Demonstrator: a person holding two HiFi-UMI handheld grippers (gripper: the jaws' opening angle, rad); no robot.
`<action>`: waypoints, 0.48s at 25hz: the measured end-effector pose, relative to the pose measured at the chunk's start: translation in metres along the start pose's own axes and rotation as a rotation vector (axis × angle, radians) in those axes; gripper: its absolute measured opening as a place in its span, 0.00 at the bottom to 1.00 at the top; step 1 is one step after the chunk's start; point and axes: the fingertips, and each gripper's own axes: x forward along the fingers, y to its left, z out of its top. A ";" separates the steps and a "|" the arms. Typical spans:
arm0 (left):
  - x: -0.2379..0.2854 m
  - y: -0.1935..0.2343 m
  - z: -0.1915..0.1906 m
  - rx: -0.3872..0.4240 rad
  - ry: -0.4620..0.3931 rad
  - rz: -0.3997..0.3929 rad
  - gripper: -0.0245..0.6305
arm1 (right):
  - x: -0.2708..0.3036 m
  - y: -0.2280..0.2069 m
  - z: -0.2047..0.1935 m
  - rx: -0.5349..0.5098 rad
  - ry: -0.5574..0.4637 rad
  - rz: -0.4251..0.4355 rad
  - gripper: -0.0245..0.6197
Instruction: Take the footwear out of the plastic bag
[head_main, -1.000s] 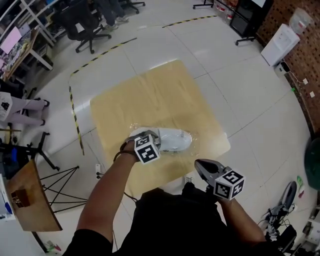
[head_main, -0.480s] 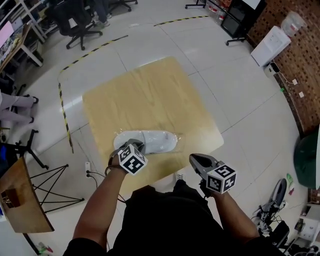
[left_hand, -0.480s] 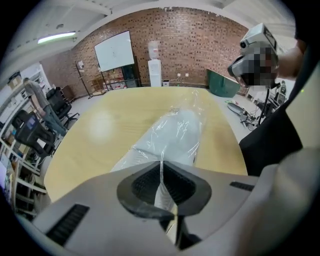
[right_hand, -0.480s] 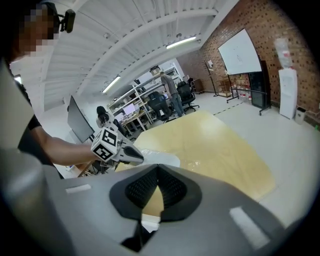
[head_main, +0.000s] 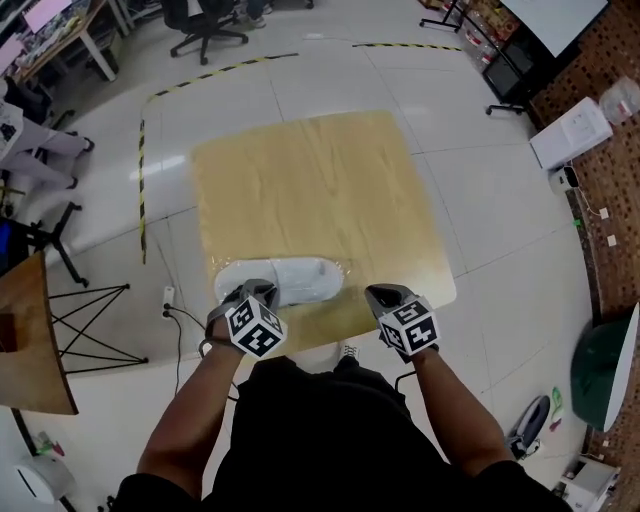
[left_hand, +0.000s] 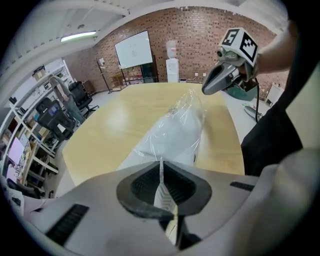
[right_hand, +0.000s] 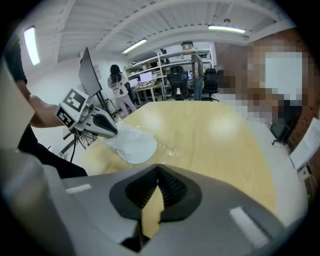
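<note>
A white shoe in a clear plastic bag (head_main: 290, 280) lies near the front edge of the square wooden table (head_main: 320, 180). My left gripper (head_main: 258, 291) is at the bag's left end, its jaws shut on a thin fold of the plastic (left_hand: 161, 172). From there the bag (left_hand: 175, 130) stretches away across the table. My right gripper (head_main: 381, 296) hovers over the table's front edge, to the right of the bag, shut with nothing between its jaws. The right gripper view has the shoe (right_hand: 131, 144) with the left gripper (right_hand: 107, 129) at its end.
The table stands on a pale tiled floor marked with yellow-black tape (head_main: 142, 170). A black tripod stand (head_main: 95, 325) and a brown board (head_main: 30, 340) are at the left. Office chairs (head_main: 205, 15) stand at the back, a white cabinet (head_main: 575, 135) at the right.
My left gripper's jaws have closed on the bag's end. The right gripper has come forward and left to the table's front edge. The head view has shifted.
</note>
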 end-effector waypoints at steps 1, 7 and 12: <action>0.000 0.000 0.000 0.004 -0.008 0.020 0.08 | 0.010 0.005 0.001 -0.022 0.016 0.017 0.05; 0.002 0.005 -0.002 -0.022 -0.035 0.093 0.08 | 0.045 0.027 -0.015 -0.291 0.151 0.035 0.10; 0.001 0.004 -0.006 -0.041 -0.044 0.078 0.07 | 0.034 0.020 -0.043 -0.353 0.177 0.029 0.05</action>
